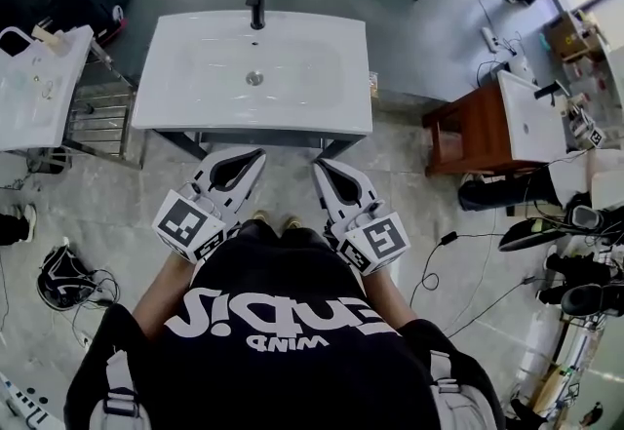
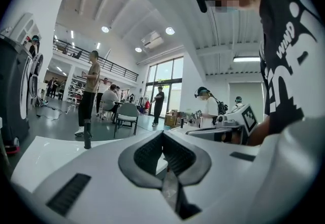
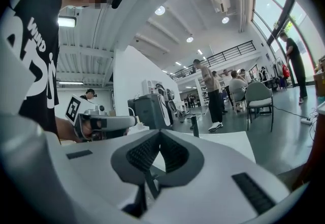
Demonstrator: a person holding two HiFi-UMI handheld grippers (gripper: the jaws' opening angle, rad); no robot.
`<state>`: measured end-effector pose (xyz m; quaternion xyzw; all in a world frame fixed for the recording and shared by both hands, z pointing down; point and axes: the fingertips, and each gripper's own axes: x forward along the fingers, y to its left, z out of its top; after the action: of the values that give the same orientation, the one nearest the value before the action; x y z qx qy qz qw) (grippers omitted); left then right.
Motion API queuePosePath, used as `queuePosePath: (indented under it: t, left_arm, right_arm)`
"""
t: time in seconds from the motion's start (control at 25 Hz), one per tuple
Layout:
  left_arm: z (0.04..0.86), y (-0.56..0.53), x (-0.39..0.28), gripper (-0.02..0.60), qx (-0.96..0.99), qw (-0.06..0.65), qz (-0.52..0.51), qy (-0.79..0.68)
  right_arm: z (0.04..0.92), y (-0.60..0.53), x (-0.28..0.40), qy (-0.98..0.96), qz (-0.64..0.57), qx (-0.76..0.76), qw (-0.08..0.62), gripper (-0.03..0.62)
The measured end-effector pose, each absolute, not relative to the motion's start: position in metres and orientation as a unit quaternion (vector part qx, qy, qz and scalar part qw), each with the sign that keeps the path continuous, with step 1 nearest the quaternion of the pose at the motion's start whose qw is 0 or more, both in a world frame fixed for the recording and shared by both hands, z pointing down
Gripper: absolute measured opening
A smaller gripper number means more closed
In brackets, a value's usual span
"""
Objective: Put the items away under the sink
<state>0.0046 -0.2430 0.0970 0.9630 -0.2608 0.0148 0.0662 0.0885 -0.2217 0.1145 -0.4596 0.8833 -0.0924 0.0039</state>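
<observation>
Left gripper (image 1: 253, 159) and right gripper (image 1: 323, 170), jaws together and empty, level before the near edge of the white sink (image 1: 166, 97); no items visible, so handling and hold cannot be judged.

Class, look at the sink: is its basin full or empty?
Empty. In the head view the sink is bare white inside, its drain uncovered; no water or items show in it.

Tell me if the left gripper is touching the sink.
Apart. In the head view the left gripper, shut, ends short of the sink: a dark strip of cabinet shows between its tip and the sink's front rim.
</observation>
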Motion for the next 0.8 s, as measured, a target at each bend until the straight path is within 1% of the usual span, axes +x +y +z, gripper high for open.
queuePosePath:
  t: [0.16, 0.32, 0.8]
  left_arm:
    - [0.104, -0.243, 0.016, 0.02, 0.963, 0.06, 0.031, -0.262]
    - [0.102, -0.251, 0.023, 0.019, 0.96, 0.053, 0.018, -0.273]
    - [0.101, -0.267, 0.022, 0.02, 0.947, 0.044, 0.007, -0.317]
  right_arm:
    - [0.113, -0.227, 0.099, 0.882, -0.087, -0.463, 0.011, 0.018]
    - [0.116, -0.236, 0.109, 0.88, -0.091, -0.466, 0.018, 0.018]
    - [0.114, -0.25, 0.121, 0.88, -0.084, -0.467, 0.017, 0.018]
